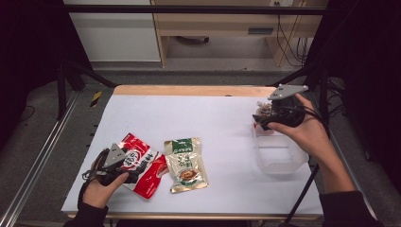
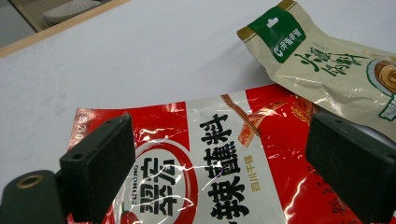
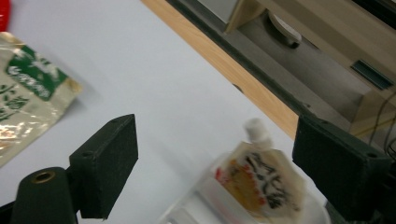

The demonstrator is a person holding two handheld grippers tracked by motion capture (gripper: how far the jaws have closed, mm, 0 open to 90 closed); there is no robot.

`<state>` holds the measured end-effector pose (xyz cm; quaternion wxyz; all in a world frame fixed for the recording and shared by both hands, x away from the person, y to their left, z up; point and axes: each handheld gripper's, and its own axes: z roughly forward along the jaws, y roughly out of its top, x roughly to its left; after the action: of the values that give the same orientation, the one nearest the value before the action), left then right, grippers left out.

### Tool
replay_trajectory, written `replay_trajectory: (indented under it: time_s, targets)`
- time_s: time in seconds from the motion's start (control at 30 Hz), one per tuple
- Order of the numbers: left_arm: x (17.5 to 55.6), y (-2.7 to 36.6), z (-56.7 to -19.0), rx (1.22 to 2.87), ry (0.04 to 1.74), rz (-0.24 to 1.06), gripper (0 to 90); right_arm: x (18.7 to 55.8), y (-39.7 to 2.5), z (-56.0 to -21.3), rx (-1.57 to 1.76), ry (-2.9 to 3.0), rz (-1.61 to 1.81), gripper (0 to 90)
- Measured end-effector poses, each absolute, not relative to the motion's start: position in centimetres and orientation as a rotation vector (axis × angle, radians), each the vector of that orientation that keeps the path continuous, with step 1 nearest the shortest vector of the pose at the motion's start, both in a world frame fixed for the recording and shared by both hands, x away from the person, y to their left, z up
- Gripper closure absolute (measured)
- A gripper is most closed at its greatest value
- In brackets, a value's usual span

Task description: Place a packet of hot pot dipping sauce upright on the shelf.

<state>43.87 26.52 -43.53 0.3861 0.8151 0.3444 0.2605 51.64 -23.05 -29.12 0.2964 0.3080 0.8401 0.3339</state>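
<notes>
A red and white seasoning packet lies at the table's front left. My left gripper hovers over it, open, with a jaw on each side of the printed label. A beige packet with a green header lies just right of the red one and overlaps its edge. At the right, my right gripper stands open above the far end of a clear plastic tub. A small spouted pouch leans in that tub.
A white mat covers the table, with a wooden edge along the far side. Black frame struts stand at both back corners. A cable trails from the right gripper across the front right.
</notes>
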Motion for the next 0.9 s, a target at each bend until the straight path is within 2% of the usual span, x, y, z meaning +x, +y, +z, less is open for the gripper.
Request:
replay_trajectory:
  time_s: [0.2, 0.27, 0.43, 0.9]
  targets:
    - [43.9, 26.5, -43.6, 2.079, 0.874, 0.663, 8.5, 49.6, -20.2, -30.5, 0.764, 2.256, 0.933, 15.9]
    - [43.9, 26.6, -43.6, 2.086, 0.872, 0.664, 8.5, 49.0, -19.3, -31.1, 0.751, 2.271, 0.951, 19.4]
    - [43.9, 26.5, -43.6, 2.082, 0.874, 0.664, 8.5, 47.5, -16.5, -33.3, 0.728, 2.333, 0.969, 21.3]
    - [44.3, 25.6, -43.6, 2.138, 0.834, 0.610, 9.6, 44.8, -12.2, -38.7, 0.724, 2.371, 1.032, 28.9]
